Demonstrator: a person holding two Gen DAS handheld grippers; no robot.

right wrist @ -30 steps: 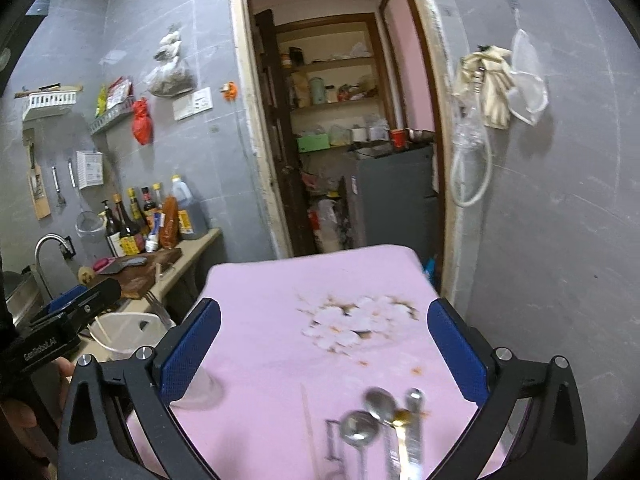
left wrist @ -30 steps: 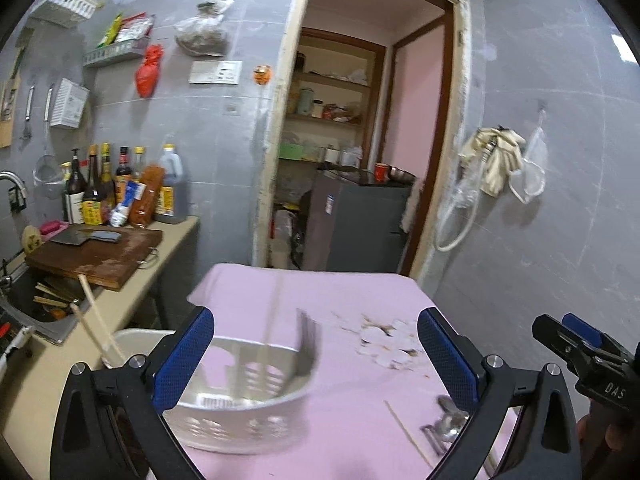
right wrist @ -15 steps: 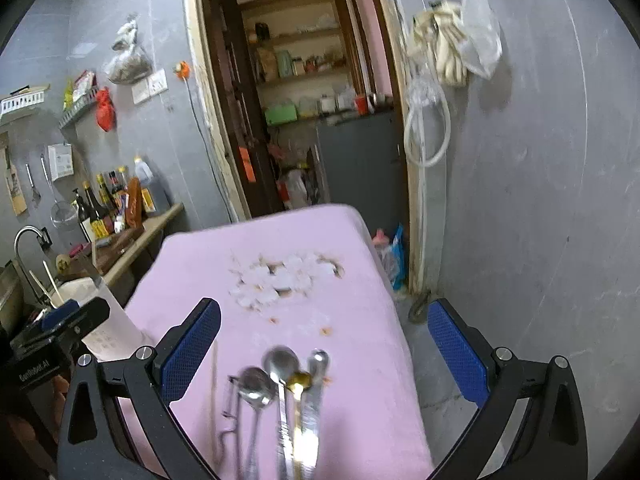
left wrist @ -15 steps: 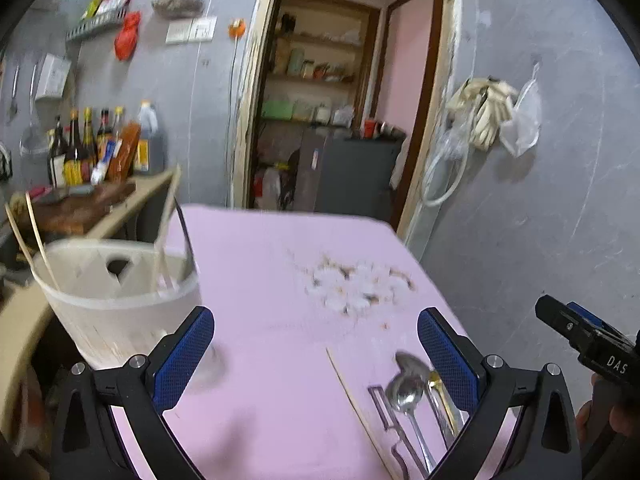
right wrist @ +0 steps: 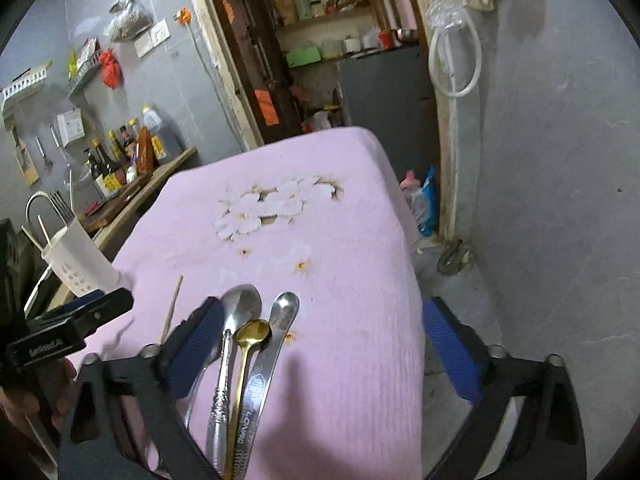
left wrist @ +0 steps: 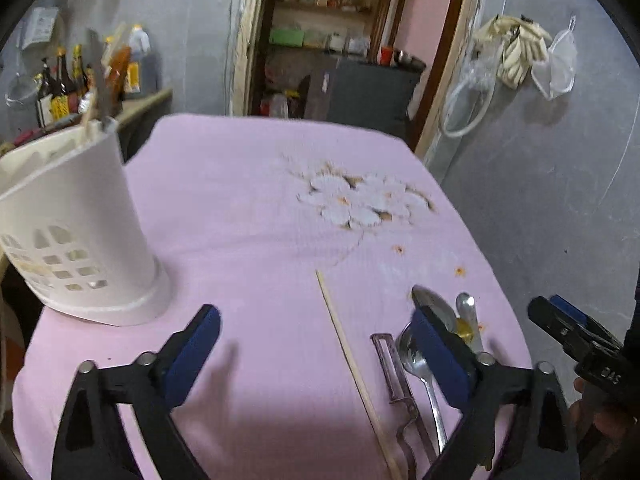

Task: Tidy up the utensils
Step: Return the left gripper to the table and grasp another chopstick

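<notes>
Far left: white slotted utensil holder [left wrist: 76,236] upright on the pink cloth [left wrist: 248,208], now filling more of the view than a second ago, chopsticks and a fork inside. Left gripper [left wrist: 316,344] lower than before, jaws closing over bare cloth and a lone chopstick [left wrist: 348,356]. Beside it: peeler [left wrist: 394,376], spoons. Right gripper [right wrist: 324,344] closing too, nothing pinched, gold spoon [right wrist: 250,340] between its pads. Pick-up likely next. Readable: "LOVNE" or similar on the flat steel spoon [right wrist: 276,336]

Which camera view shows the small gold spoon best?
The right wrist view: the gold spoon lies unobstructed between two silver spoons, bowl and handle visible. In the left wrist view only a yellow patch shows behind a finger of the left gripper.
</notes>
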